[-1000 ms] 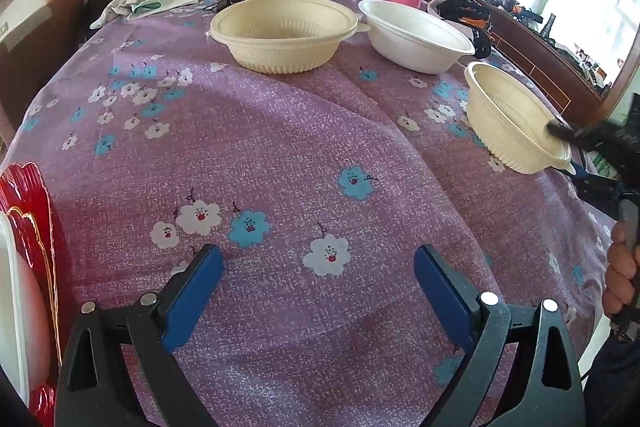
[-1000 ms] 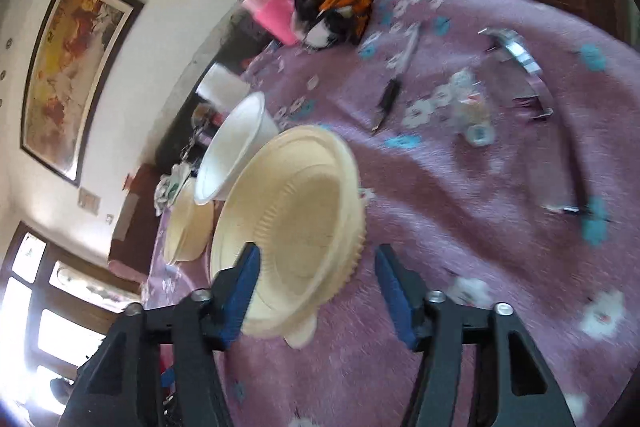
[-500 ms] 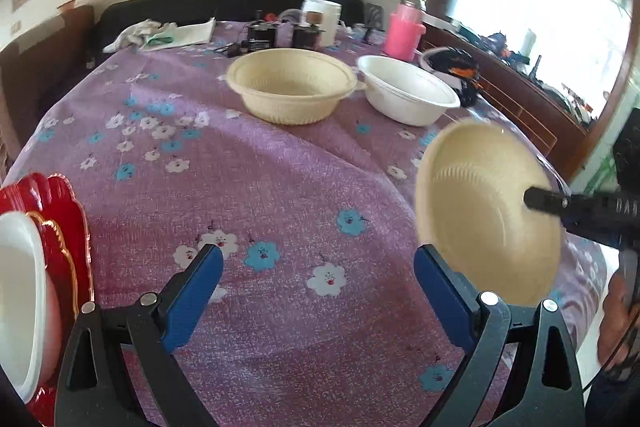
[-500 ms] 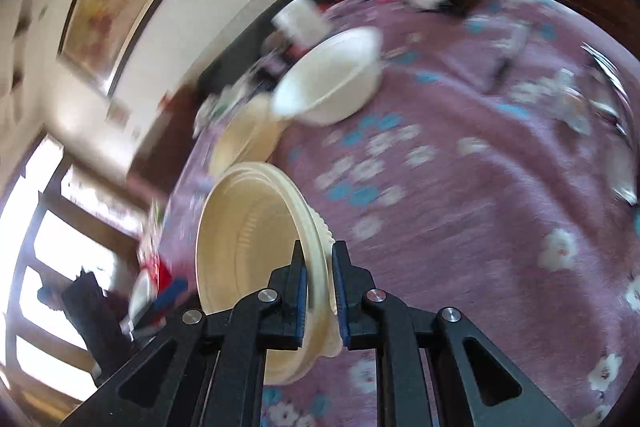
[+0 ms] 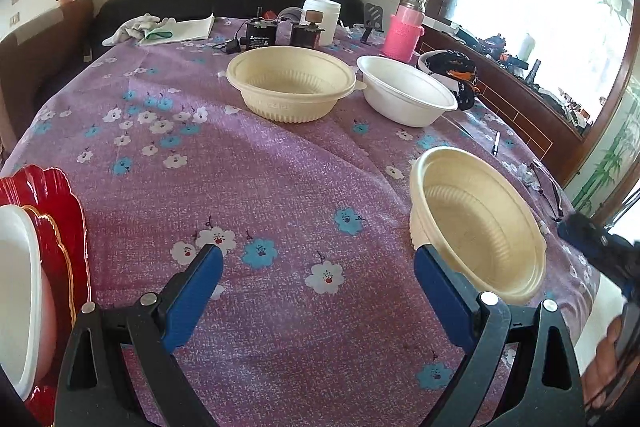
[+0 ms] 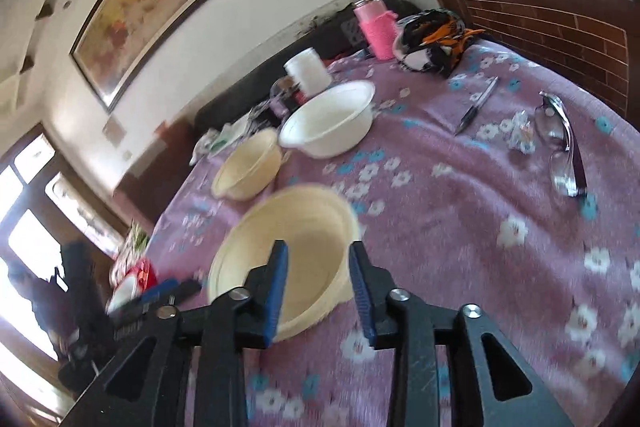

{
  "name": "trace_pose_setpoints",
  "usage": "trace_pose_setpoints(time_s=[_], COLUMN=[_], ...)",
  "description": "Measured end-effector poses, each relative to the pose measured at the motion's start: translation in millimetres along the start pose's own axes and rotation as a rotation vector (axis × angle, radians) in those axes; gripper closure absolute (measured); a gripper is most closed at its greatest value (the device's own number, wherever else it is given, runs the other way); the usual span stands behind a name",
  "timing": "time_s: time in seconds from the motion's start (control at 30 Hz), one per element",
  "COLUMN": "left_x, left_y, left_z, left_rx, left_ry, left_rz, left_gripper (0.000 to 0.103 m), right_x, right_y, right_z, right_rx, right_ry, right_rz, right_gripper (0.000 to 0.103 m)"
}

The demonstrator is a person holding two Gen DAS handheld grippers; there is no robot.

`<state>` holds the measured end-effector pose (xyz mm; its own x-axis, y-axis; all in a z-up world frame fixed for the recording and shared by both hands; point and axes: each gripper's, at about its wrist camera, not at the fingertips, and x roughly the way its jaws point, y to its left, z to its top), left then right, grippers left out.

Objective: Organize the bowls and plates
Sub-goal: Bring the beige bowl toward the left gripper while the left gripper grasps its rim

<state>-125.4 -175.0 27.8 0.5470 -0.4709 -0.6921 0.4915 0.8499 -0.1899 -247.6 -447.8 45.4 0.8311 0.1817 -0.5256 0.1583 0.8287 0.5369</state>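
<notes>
we see our left gripper (image 5: 316, 291) hanging over the purple flowered cloth (image 5: 260, 187) with its blue jaws spread wide and nothing between them

our right gripper (image 6: 320, 283) has just let its jaws part; they stand a little apart on either side of the near cream bowl's rim, and the pads no longer press on it. the view is blurred here, so we cannot tell whether a pad brushes the wall

that near bowl (image 5: 480, 223) sits on the cloth at the right, close to the table edge, slightly tilted toward us in the left view. from the right wrist it lies just ahead of the jaws (image 6: 296, 247)

a second cream bowl (image 5: 291, 89) stands upright farther back, near the middle of the table. a white bowl (image 5: 406, 93) stands just to its right, close by; whether they touch we cannot tell

at the left edge a red plate (image 5: 60, 211) lies under a white dish (image 5: 18, 291), both partly cut off by the frame

behind the bowls are a white jar (image 5: 320, 21), a pink bottle (image 5: 404, 33) and two small dark boxes (image 5: 262, 37). a pen (image 6: 478, 105) and glasses (image 6: 560, 143) lie on the cloth to the right, well apart from the bowls

a hand (image 5: 608, 359) shows at the lower right edge of the left view
</notes>
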Motion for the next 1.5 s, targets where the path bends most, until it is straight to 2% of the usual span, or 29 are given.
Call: trace_pose_setpoints(time_s=[0.07, 0.1, 0.2, 0.3, 0.33, 0.4, 0.5, 0.57, 0.73, 0.9, 0.97, 1.0, 1.03, 1.1, 1.2, 1.3, 1.47, 1.5], left_x=[0, 0, 0, -1, -1, -2, -2, -2, -2, -3, -4, -4, -4, -4, -1, -3, 6, 8], left_y=[0, 0, 0, 0, 0, -1, -1, -1, -2, -3, -3, -3, -3, -4, -1, 5, 1, 0], left_z=[0, 0, 0, 0, 0, 0, 0, 0, 0, -1, -1, -1, -1, -1, 2, 5, 20, 24], left_rx=[0.002, 0.003, 0.002, 0.002, 0.002, 0.003, 0.005, 0.007, 0.007, 0.01, 0.012, 0.012, 0.012, 0.01, -0.011, -0.072, -0.135, -0.154], left_ry=[0.001, 0.001, 0.0, -0.002, -0.006, -0.009, -0.012, -0.013, -0.013, -0.016, -0.017, -0.016, -0.015, -0.006, 0.027, 0.021, 0.063, 0.073], left_rz=[0.002, 0.003, 0.004, 0.003, 0.002, -0.001, -0.002, -0.002, -0.002, -0.001, -0.001, -0.001, 0.0, -0.006, -0.032, -0.087, -0.134, -0.158], left_gripper=[0.007, 0.007, 0.007, 0.007, 0.007, 0.007, 0.007, 0.007, 0.007, 0.007, 0.007, 0.007, 0.007, 0.007, 0.007, 0.007, 0.008, 0.01], right_x=[-6, -9, -14, -7, 2, 14, 26, 32, 41, 48, 47, 43, 40, 34, 34, 38, 36, 36], right_y=[6, 9, 12, 5, -2, -13, -24, -24, -17, -6, -8, -11, -15, -22, -29, -30, -29, -29], right_z=[-7, -10, -17, -18, -19, -20, -23, -23, -6, 10, 12, 11, 9, 5, -1, -1, -2, -2], right_rx=[-0.025, -0.037, -0.014, 0.069, 0.119, 0.196, 0.234, 0.233, 0.14, -0.042, -0.022, 0.0, 0.027, 0.069, 0.096, 0.11, 0.111, 0.108], right_ry=[0.002, 0.005, 0.007, 0.024, 0.068, 0.113, 0.136, 0.149, 0.097, -0.018, -0.009, -0.01, -0.014, -0.017, -0.005, 0.01, -0.012, -0.013], right_rz=[0.002, 0.006, 0.087, 0.127, 0.124, 0.153, 0.122, 0.133, 0.041, -0.141, -0.125, -0.104, -0.08, -0.051, -0.016, 0.0, -0.011, -0.011], right_gripper=[0.052, 0.04, 0.035, 0.036, 0.051, 0.07, 0.071, 0.072, 0.082, 0.081, 0.08, 0.074, 0.064, 0.055, 0.055, 0.055, 0.055, 0.058])
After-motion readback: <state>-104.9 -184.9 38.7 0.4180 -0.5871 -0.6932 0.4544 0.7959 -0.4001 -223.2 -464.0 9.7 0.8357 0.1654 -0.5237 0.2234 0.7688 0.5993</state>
